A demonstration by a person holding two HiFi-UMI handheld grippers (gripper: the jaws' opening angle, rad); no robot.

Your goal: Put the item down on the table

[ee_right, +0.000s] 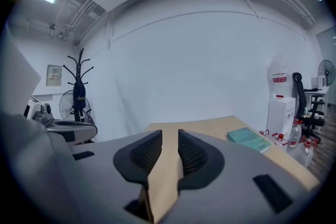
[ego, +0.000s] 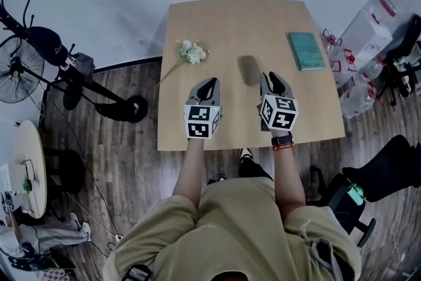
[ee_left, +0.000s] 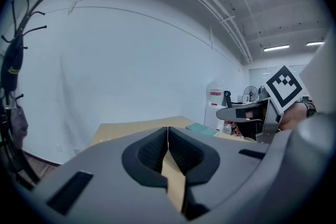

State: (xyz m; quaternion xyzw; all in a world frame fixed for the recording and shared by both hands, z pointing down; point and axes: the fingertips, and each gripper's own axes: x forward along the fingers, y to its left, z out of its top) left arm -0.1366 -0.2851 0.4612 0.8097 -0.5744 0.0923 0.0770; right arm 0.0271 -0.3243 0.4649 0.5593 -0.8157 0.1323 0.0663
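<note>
Jaws of the left gripper (ee_left: 167, 131) meet at the tips, empty; those of the right gripper (ee_right: 169, 136) stand narrowly apart, empty. Beyond, upper centre and upper right in the head view, a white flower sprig (ego: 191, 52) and a flat teal book (ego: 306, 51) lie on the light wooden table (ego: 237, 23). Placing looks done; which one was the item is unclear.

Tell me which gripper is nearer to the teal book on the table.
Right. In the head view, the right gripper is just left of the teal book, apart from it; the left gripper is farther left, below the white flowers.
</note>
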